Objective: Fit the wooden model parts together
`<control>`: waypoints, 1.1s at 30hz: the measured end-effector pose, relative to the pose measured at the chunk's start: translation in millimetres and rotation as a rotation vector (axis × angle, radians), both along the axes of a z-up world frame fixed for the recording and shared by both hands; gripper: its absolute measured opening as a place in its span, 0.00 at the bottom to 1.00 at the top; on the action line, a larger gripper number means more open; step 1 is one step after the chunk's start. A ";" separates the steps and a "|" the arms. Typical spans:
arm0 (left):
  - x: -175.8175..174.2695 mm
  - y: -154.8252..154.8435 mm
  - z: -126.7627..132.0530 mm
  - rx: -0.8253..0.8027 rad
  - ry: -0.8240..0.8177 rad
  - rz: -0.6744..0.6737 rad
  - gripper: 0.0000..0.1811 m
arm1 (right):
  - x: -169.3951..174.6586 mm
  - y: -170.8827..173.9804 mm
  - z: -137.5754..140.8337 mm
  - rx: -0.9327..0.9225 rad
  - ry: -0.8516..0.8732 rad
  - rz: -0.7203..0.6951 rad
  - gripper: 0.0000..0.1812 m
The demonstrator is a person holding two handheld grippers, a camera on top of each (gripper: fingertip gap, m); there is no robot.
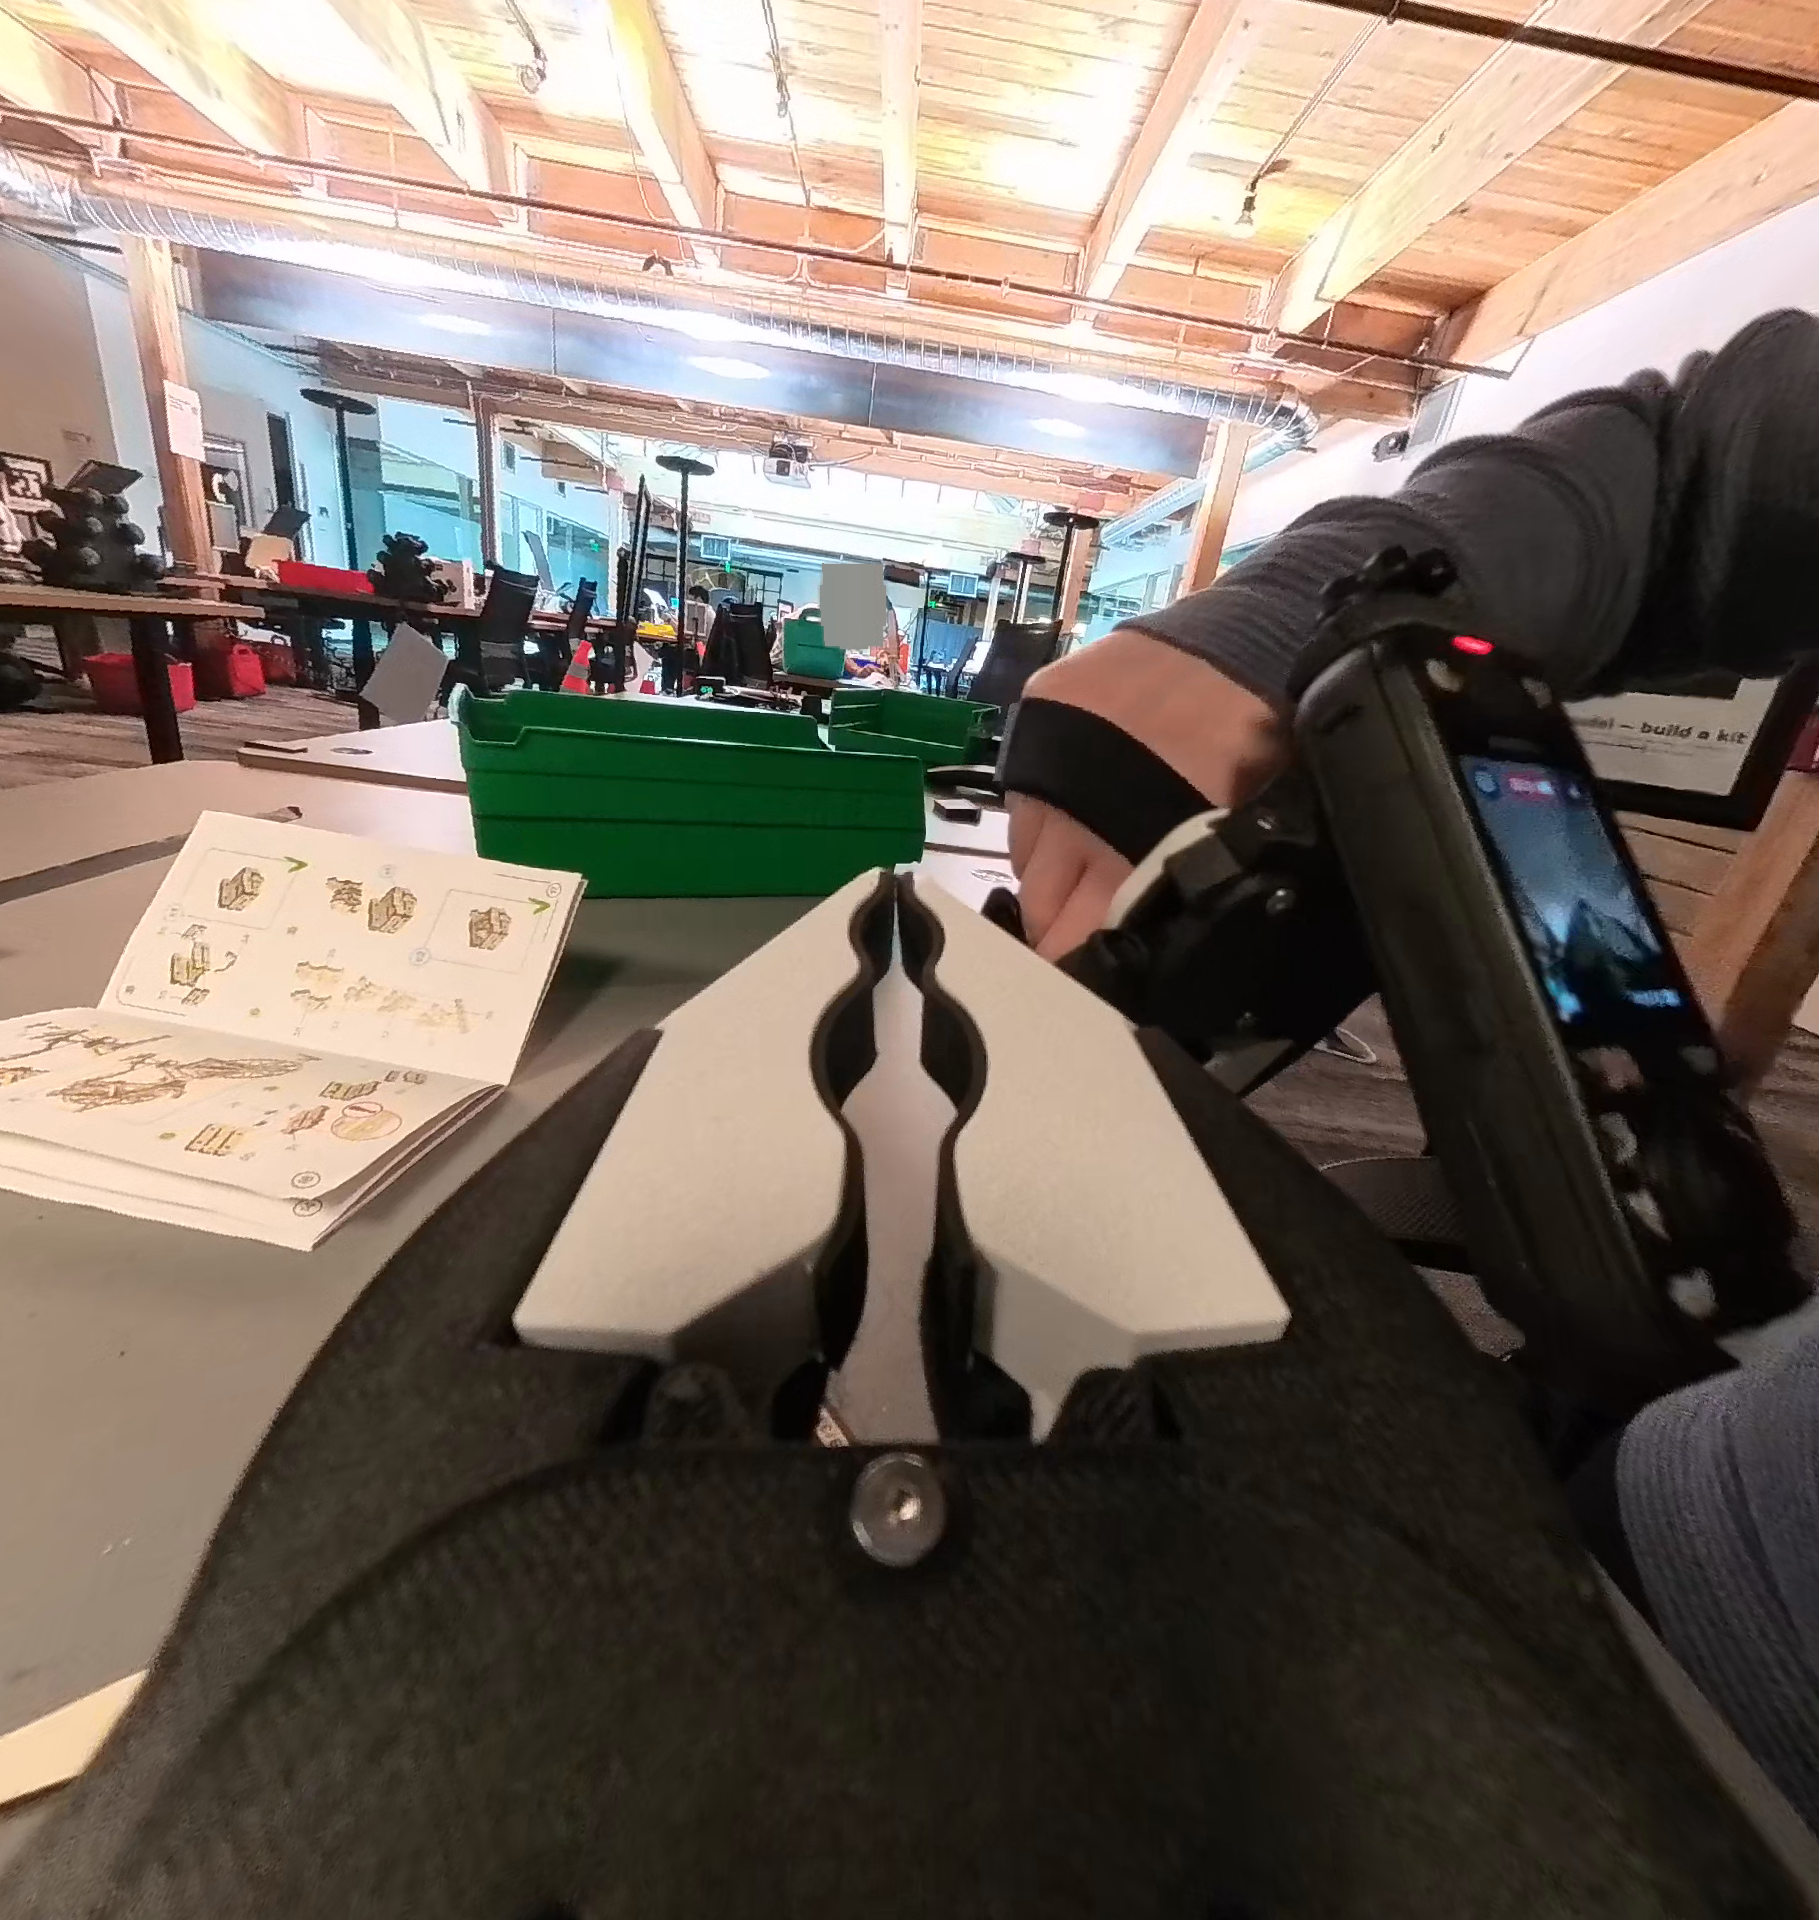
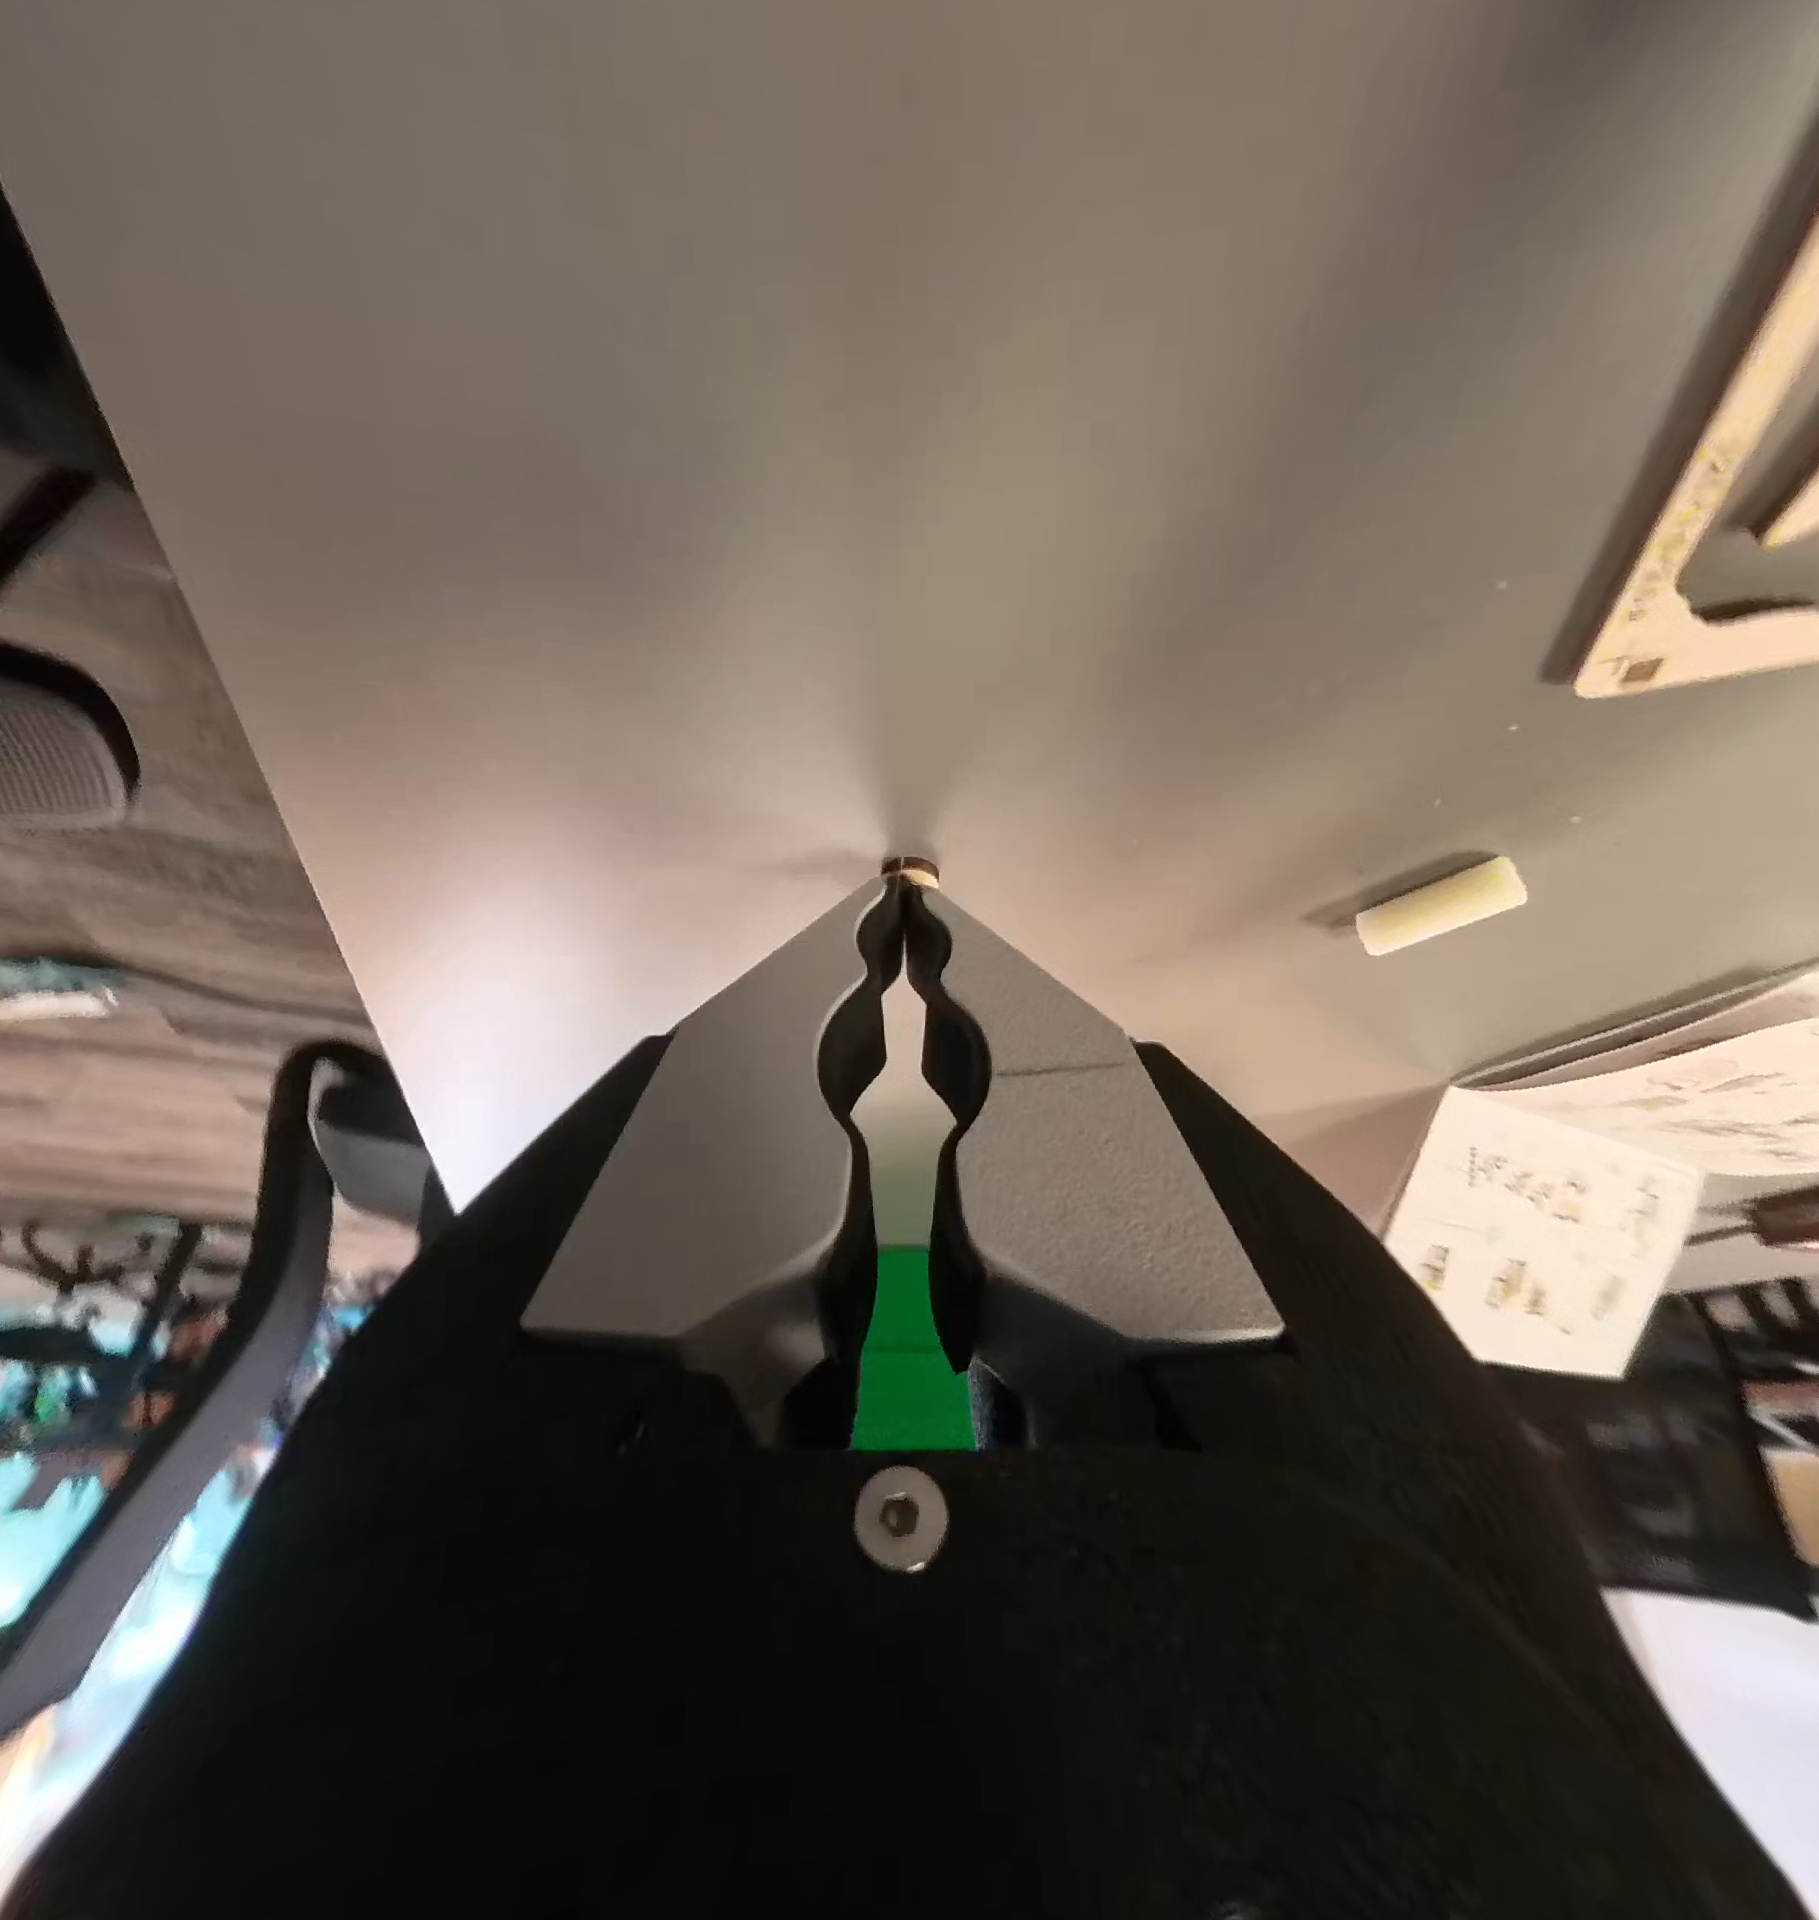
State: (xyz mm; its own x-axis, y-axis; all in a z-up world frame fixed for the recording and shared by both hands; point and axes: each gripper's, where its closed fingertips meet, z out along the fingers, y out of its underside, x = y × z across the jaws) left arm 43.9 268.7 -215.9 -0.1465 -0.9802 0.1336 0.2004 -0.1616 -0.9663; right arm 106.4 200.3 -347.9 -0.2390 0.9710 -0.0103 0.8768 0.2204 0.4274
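Two grippers are in play over a grey table (image 1: 84, 1382). With the open instruction booklet (image 1: 261, 1029) as the landmark, the left gripper (image 1: 900, 883) sits just to the right of it, low over the tabletop, its white fingers (image 1: 749, 1091) pressed together at the tips with nothing visible between them. Beyond the booklet, farther back on the table, stands a stack of green trays (image 1: 697, 800). To the right of the booklet and past the left gripper, a hand (image 1: 1102, 790) in a dark sleeve with a black strap across it holds the right gripper, whose body carries a phone-like screen (image 1: 1570, 894); its tips are hidden in this view.

The right wrist view looks steeply down at the table (image 2: 780, 416), the picture turned so that the booklet (image 2: 1570, 1236) lies at the lower right edge. The right gripper (image 2: 907, 878) has its fingers (image 2: 1050, 1101) closed, and a tiny pale wooden piece (image 2: 910, 871) with a dark rim is pinched at the very tips, right at the table surface; whether it touches the table cannot be told. Between that piece and the booklet lies a short pale wooden peg (image 2: 1440, 916), flat on the table and apart from both. Farther from the booklet, at the upper right edge, a pale wooden sheet (image 2: 1705, 499) with cut-outs lies blurred on the table.
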 end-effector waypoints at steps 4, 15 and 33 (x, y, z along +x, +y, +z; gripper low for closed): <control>0.6 -0.9 -0.5 -0.001 0.003 -0.005 0.00 | -0.8 0.2 -0.1 0.023 0.057 -0.022 0.00; 0.4 -0.1 -0.5 0.001 0.002 -0.001 0.00 | -0.8 -7.4 1.9 0.189 0.507 -0.263 0.00; 10.5 -23.6 -13.4 0.128 0.093 -0.064 0.08 | 3.1 0.9 17.4 0.257 0.945 -0.644 0.00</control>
State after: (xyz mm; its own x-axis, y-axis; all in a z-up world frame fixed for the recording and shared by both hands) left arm 54.4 245.1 -229.4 -0.2017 -0.9792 0.0236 0.1028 -0.0451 -0.9937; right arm 109.5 201.2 -330.5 0.4901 0.8630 0.1225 0.7877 -0.3783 -0.4861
